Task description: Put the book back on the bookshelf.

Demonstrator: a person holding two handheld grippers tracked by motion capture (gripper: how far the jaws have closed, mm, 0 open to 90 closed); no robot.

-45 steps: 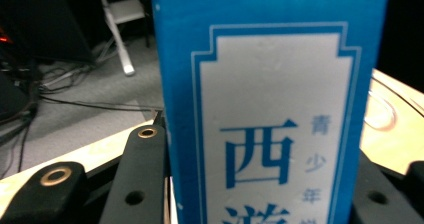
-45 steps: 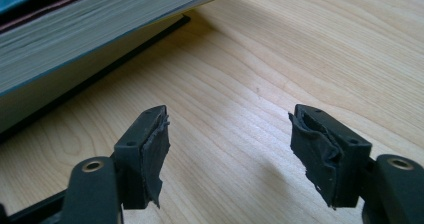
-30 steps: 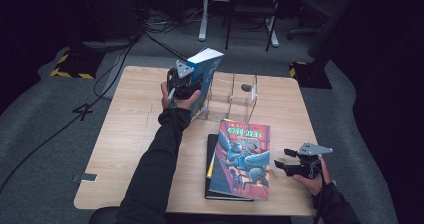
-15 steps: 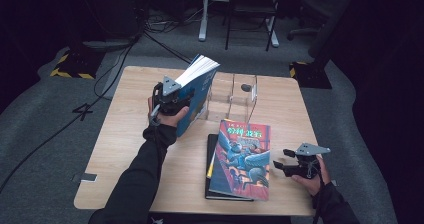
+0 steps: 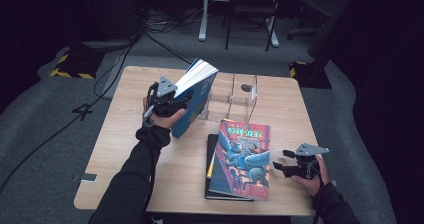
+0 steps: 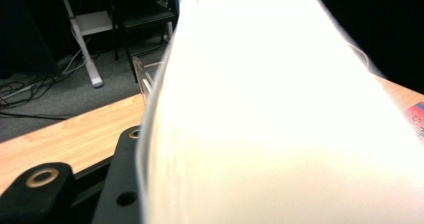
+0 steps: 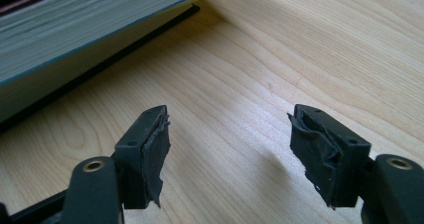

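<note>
Since a second ago the left tool [image 5: 186, 98], jaws just opening yet holding the blue book [image 5: 195, 96], has tilted it leftward off upright, long axis slanting far-right, over the bench [image 5: 125, 149]'s far-left by the clear stand [image 5: 235, 91].

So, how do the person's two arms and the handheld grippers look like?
Both arms wear dark long sleeves. Each gripper, left and right, is black with a grey three-cornered plate on top. The right gripper's jaws carry worn, torn black rubber pads and brass-coloured rivets.
</note>
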